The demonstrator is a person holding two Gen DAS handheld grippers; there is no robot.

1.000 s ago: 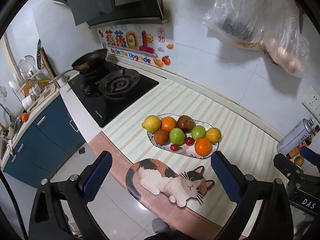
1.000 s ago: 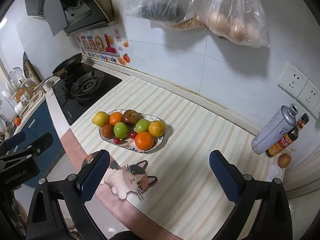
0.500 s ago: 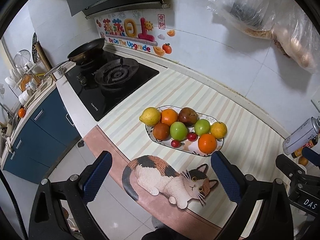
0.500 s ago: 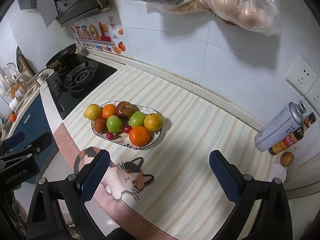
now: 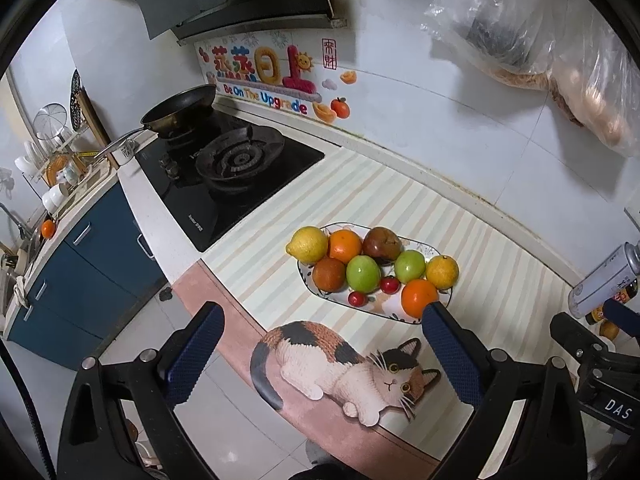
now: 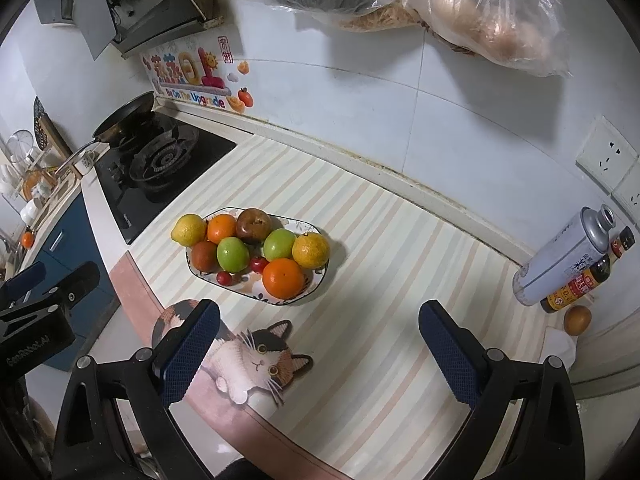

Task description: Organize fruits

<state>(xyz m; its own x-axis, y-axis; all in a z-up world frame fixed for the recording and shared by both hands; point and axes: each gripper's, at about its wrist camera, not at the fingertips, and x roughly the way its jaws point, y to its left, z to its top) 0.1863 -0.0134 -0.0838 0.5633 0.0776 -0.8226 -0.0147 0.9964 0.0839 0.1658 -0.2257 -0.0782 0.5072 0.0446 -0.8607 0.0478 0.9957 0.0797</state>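
Centrally on the striped counter mat [image 6: 360, 280] sits an oval patterned plate [image 6: 308, 296] heaped with fruit. Left wrist view: a lemon [image 5: 307, 244] at the plate's left end, an orange [image 5: 345, 245] and a dark red-brown apple [image 5: 382, 243] along the far side, two green apples [image 5: 362, 273] [image 5: 409, 266] in the middle, a brownish-red fruit [image 5: 329, 274] at the near left, a yellow-orange citrus [image 5: 442, 271] at the right end, and a bright orange [image 5: 419, 298] at the near right. Two small red cherry-like fruits [image 5: 389, 285] lie between them on the plate's near side.

Left gripper [image 5: 320, 346]: jaws spread wide, empty, held above the cat-shaped mat [image 5: 344, 364] at the counter edge; its right fingertip overlaps the bright orange in view. Right gripper [image 6: 318, 344]: jaws likewise wide and empty, near the plate's right, over bare mat.

Background: gas stove [image 5: 232, 164] with frying pan [image 5: 180, 110] at left; spray can [image 6: 560, 256] and sauce bottle [image 6: 580, 280] at right.
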